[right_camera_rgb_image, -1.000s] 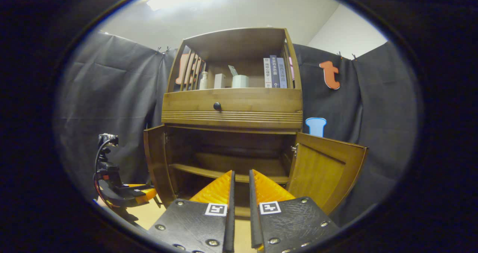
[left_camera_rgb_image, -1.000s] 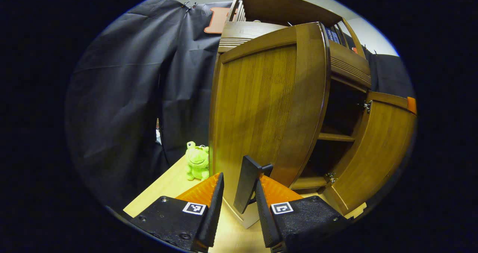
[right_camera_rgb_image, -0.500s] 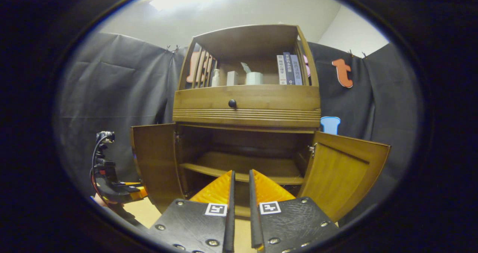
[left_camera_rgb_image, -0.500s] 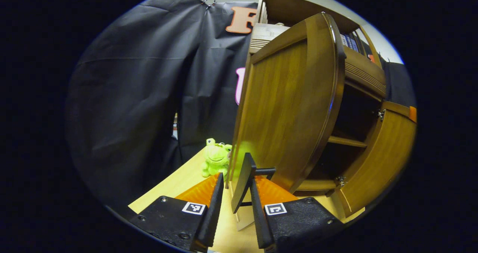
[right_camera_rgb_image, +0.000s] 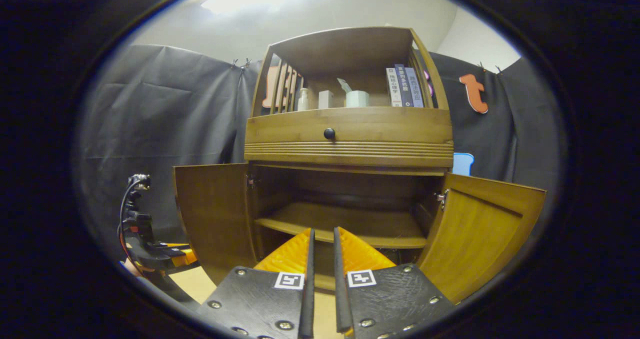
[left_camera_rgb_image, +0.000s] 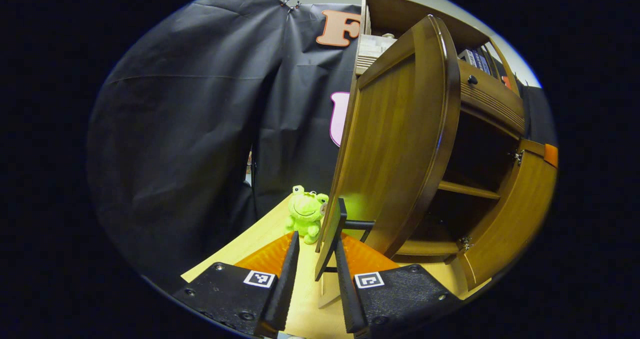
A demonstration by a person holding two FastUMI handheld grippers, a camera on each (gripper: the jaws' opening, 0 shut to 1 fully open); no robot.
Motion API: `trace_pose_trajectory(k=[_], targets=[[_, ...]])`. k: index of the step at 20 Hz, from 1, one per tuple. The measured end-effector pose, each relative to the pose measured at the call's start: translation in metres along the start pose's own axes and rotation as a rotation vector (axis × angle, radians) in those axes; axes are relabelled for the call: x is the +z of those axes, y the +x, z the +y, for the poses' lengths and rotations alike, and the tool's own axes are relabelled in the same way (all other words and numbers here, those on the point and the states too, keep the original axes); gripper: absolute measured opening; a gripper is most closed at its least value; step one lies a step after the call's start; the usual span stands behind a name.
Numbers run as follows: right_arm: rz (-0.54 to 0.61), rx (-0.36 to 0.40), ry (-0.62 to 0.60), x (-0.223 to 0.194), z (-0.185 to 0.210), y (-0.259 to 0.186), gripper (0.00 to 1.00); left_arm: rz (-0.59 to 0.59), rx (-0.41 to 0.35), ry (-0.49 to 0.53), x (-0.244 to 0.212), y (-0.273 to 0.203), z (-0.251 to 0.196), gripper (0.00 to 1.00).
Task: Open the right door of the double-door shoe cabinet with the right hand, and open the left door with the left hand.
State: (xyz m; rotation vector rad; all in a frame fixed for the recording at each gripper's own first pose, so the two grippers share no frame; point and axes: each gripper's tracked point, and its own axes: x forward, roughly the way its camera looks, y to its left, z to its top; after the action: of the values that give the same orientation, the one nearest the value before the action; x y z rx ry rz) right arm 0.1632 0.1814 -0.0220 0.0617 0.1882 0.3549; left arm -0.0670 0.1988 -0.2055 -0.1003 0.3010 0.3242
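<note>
Pale desk under shoe cabinet: both doors swung out, left door at 1 o'clock, handle between narrow left hand-held gripper; right hand-held gripper near-closed, empty; next, probably release.

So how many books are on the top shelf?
3. The books stand upright side by side at the right end of the top shelf, right of the white cup. Others may be hidden behind the side slats.

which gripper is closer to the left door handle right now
Left. The left gripper has its jaws on either side of the left door's handle; the right gripper hangs back, facing the open cabinet's middle.
</note>
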Motion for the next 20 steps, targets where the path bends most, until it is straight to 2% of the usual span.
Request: trace_pose_trajectory(k=[5, 12, 20], targets=[[0.004, 0.029, 0.015, -0.003, 0.006, 0.007, 0.17, -0.017, -0.007, 0.013, 0.005, -0.009, 0.000, 0.44], [0.016, 0.062, 0.028, -0.008, 0.011, 0.007, 0.17, -0.022, 0.055, 0.007, 0.007, -0.022, 0.017, 0.44], [0.023, 0.056, 0.051, -0.011, 0.003, 0.001, 0.17, -0.051, 0.107, -0.008, 0.015, -0.036, 0.025, 0.44]])
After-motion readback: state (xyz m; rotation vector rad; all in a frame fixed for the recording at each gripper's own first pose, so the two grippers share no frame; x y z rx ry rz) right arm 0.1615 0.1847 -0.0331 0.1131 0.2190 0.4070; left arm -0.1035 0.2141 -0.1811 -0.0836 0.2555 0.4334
